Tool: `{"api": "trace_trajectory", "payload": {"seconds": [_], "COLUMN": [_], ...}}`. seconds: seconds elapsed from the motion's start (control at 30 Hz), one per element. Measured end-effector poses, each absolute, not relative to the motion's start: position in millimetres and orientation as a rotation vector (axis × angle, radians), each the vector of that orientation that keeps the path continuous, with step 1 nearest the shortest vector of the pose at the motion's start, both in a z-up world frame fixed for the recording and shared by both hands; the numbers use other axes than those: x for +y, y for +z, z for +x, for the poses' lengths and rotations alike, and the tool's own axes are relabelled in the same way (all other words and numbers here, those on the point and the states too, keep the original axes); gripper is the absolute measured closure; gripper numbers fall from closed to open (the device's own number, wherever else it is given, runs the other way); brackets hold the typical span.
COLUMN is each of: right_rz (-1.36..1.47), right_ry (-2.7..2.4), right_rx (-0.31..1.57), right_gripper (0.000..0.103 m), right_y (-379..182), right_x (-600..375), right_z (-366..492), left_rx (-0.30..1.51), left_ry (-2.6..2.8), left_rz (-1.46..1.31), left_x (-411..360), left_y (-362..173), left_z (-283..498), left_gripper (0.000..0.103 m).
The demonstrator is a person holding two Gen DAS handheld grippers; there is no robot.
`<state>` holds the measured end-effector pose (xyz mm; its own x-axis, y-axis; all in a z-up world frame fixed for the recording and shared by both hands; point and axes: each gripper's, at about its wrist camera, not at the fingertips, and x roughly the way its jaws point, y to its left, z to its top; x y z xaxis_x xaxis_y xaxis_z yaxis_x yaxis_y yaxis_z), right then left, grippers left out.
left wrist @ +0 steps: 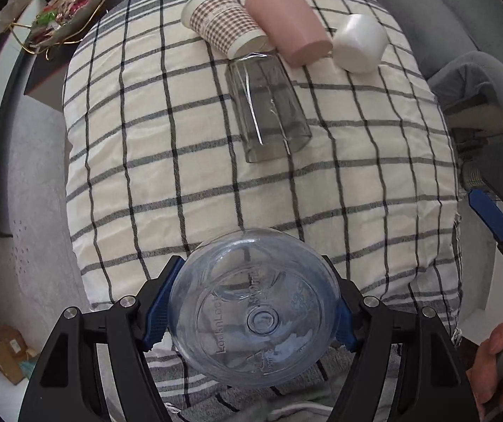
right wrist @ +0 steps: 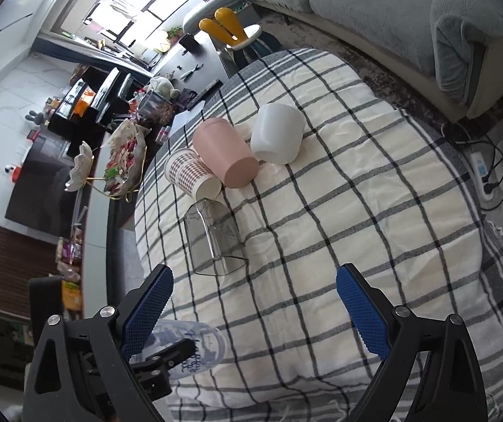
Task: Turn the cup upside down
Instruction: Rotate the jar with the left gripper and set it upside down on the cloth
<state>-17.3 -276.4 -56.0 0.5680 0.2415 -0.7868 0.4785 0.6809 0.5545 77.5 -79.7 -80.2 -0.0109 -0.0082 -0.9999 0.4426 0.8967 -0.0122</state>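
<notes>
My left gripper (left wrist: 251,311) is shut on a clear bluish plastic cup (left wrist: 255,307), its embossed base facing the camera, held above the near edge of the checked cloth (left wrist: 145,161). The same cup shows in the right wrist view (right wrist: 195,350), at the lower left, clamped by the left gripper's black fingers (right wrist: 167,355). My right gripper (right wrist: 255,309) is open and empty above the cloth, to the right of the cup. It also shows at the right edge of the left wrist view (left wrist: 494,218).
Several cups stand upside down at the far side of the cloth: a checked paper cup (left wrist: 223,23), a pink cup (left wrist: 286,21), a white cup (left wrist: 358,42) and a clear grey square glass (left wrist: 269,105). A snack tray (left wrist: 64,10) stands far left, a grey sofa (right wrist: 392,10) beyond.
</notes>
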Motion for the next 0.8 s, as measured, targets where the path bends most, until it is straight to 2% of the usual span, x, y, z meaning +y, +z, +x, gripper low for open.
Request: {"api": "trace_trajectory", "payload": {"seconds": [0.3,0.43,0.67,0.8], "right_rz": [0.847,0.84,0.828,0.805], "right_ry": [-0.164,-0.172,-0.177,-0.175], "right_rx": [1.004,1.031,1.041,1.026], "right_gripper": [0.009,0.009,0.009,0.009], "right_y": [-68,-78,-82,-75], "right_x": [-278,-277,-275,-272], "right_z": [0,3,2,-3], "left_rx": [1.547,1.574,1.536,1.455], "left_ry": [-0.382,-0.383,-0.395,-0.391], "left_rz": [0.258,0.218,0.221,0.242], "left_x": [-81,-77,-74,-72], "left_y": [-94,-112,-110,-97], "left_z": [106,106,99,91], "left_gripper": [0.029,0.029,0.029,0.017]}}
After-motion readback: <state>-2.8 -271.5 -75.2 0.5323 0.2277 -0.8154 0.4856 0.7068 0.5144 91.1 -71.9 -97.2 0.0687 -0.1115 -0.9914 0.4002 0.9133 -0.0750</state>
